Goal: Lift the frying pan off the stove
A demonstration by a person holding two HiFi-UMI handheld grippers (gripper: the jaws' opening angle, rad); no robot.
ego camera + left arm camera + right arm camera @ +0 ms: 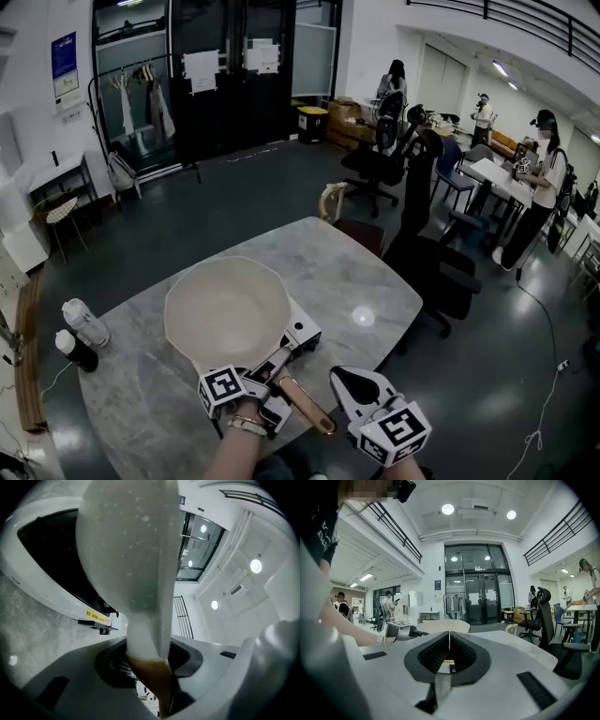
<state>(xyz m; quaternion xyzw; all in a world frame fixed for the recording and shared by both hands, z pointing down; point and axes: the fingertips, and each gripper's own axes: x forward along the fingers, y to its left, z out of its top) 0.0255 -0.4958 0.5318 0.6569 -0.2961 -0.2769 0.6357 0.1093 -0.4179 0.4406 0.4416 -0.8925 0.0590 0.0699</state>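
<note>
A cream frying pan sits on a white portable stove on the marble table. Its brown handle points toward me. My left gripper is shut on the handle near the pan. In the left gripper view the pan fills the top, tilted sideways, the stove is beside it, and the handle runs between the jaws of my left gripper. My right gripper is shut and empty at the table's front edge; in its own view the pads of the right gripper meet, with the pan beyond.
Two bottles stand at the table's left edge. Black office chairs crowd the table's far right side. People stand at desks at the back right. A clothes rack is at the far wall.
</note>
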